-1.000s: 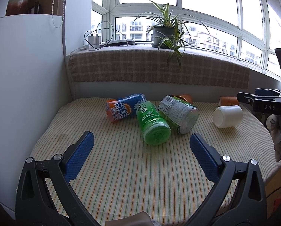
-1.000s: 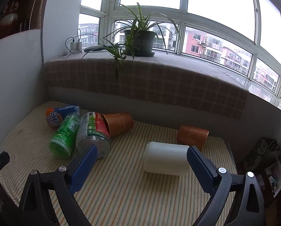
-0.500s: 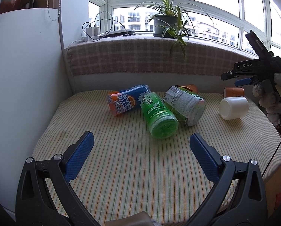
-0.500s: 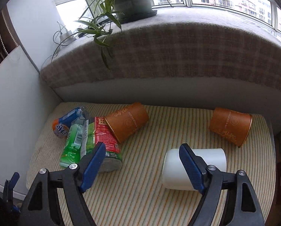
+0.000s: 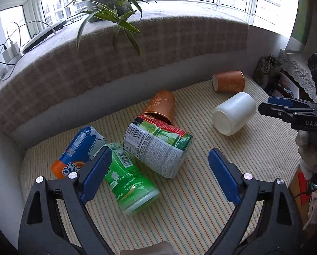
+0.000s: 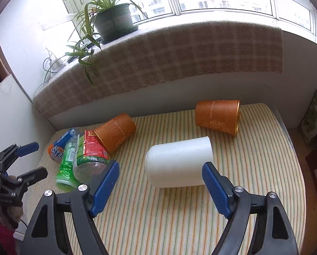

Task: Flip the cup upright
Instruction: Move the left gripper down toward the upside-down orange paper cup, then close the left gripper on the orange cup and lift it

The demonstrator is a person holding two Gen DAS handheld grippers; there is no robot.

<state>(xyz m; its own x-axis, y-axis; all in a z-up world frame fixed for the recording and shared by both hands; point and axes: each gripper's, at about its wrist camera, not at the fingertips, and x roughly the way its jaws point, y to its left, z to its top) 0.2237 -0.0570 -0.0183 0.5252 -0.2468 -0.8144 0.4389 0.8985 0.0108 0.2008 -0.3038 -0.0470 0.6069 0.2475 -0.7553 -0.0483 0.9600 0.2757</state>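
Nearby, the spread right tool (image 6: 159,182) faces the toppled white cup (image 6: 178,162).

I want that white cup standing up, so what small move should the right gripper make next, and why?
Probably ease the right gripper forward around the white cup: the cup lies on its side just ahead of the open jaws, not yet between them.

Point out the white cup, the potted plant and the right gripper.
white cup (image 6: 178,162): right wrist view, middle of its side wall.
potted plant (image 6: 112,24): right wrist view, front of the dark pot.
right gripper (image 6: 160,182): right wrist view, midway between its blue fingertips.
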